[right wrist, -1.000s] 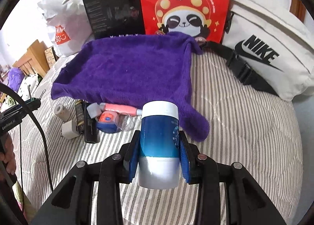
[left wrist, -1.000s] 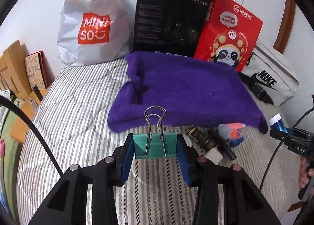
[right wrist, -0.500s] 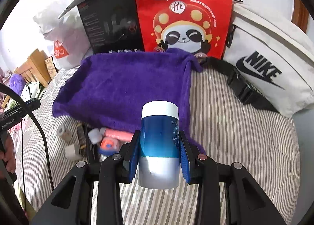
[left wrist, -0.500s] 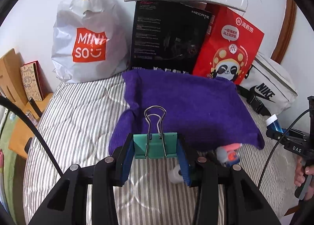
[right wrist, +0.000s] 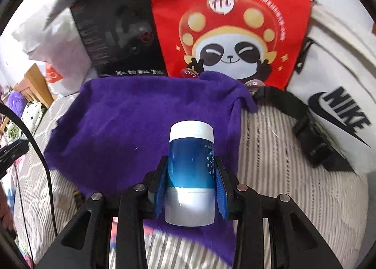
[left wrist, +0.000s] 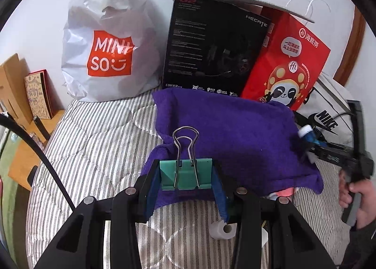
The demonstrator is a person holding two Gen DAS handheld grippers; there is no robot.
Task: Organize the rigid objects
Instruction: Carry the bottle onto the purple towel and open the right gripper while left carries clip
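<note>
Here I hold two tools over a bed (left wrist: pixel 94 146) with a grey-and-white striped cover. My left hand-held gripper (left wrist: pixel 186 175) pinches a green binder clip (left wrist: pixel 185 173) between its blue pads, wire handles pointing up and away. My right hand-held gripper (right wrist: pixel 191 186) clamps a blue bottle (right wrist: pixel 190 165) with a white cap and silver base, upright between the pads. Both hang above the near edge of a purple towel (left wrist: pixel 230 132) spread across the bed. Along the wall behind the towel stand a white Miniso bag (left wrist: pixel 108 43), a black box (left wrist: pixel 211 50), a red panda bag (left wrist: pixel 286 64) and a white Nike bag (right wrist: pixel 338 95), whose black strap (right wrist: pixel 303 125) trails onto the cover beside the towel. Just under the left tool lie a small white roll (left wrist: pixel 223 230) and something pink (left wrist: pixel 285 191) poking from beneath the towel's edge, mostly hidden. A black cable (left wrist: pixel 37 156) crosses the left side.
</note>
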